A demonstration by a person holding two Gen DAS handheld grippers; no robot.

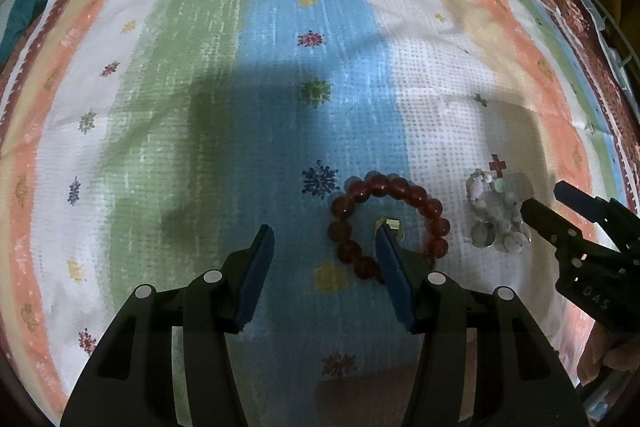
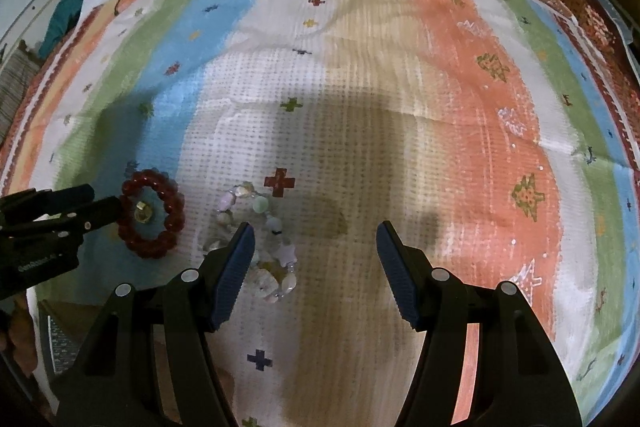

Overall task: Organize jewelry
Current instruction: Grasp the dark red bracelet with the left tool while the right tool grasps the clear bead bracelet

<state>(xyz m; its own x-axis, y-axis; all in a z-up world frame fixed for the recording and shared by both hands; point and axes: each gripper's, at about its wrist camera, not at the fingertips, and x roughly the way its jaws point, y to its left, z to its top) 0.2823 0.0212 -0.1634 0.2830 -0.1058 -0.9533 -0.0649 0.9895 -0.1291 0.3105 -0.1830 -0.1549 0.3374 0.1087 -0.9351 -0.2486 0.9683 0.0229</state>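
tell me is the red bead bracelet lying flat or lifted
Lying flat: the red bead bracelet rests as an open ring on the striped cloth, with no pad pressing on it.

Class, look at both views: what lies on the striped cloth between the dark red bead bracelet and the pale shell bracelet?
Nothing: only bare striped cloth separates the dark red bead bracelet from the pale shell bracelet. The right wrist view shows the gap best; the left wrist view confirms it.

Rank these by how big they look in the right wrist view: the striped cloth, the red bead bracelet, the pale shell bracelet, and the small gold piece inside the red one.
1. striped cloth
2-3. red bead bracelet and pale shell bracelet: alike, unranked
4. gold piece
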